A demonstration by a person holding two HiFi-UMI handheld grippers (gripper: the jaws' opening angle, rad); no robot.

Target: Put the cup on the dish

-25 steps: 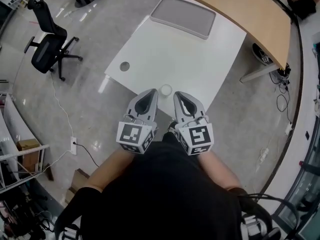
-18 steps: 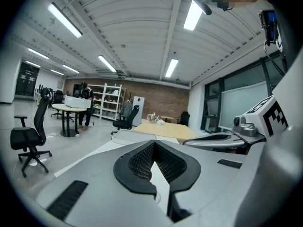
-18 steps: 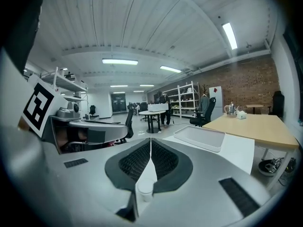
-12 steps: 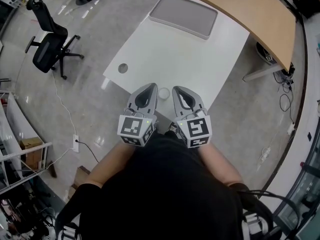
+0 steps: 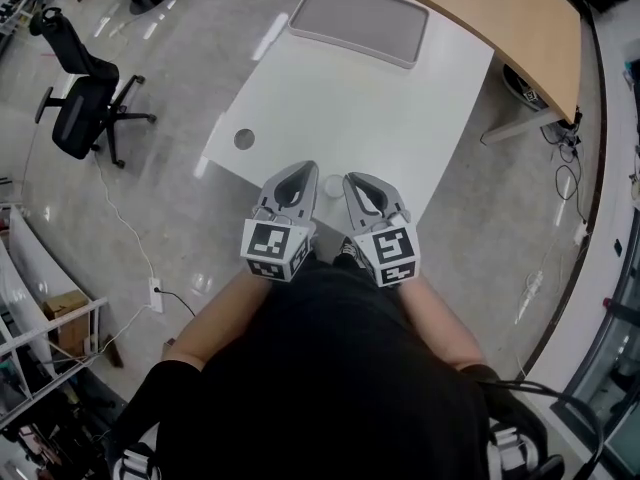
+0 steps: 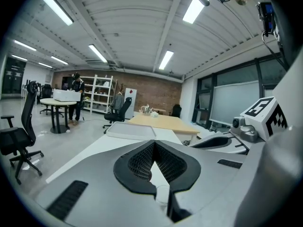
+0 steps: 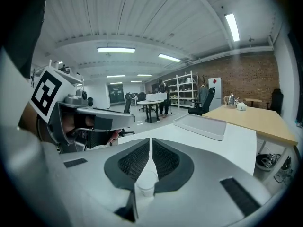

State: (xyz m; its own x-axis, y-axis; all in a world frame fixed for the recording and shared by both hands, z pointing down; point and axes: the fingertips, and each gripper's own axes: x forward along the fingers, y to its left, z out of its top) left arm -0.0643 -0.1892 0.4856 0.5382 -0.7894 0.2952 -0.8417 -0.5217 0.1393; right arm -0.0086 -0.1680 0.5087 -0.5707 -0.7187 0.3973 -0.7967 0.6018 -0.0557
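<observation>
The small white cup (image 5: 332, 181) stands at the near edge of the white worktop (image 5: 370, 118), between the left tongs (image 5: 304, 167) and the right tongs (image 5: 353, 179). Both are closed tip to tip and grip nothing. The grey dish (image 5: 355, 20) lies well apart, at the far end.

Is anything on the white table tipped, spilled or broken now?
Nothing stands out. The cup stands upright near the near edge of the table, with nothing spilled around it, and the grey tray lies flat at the far end.
</observation>
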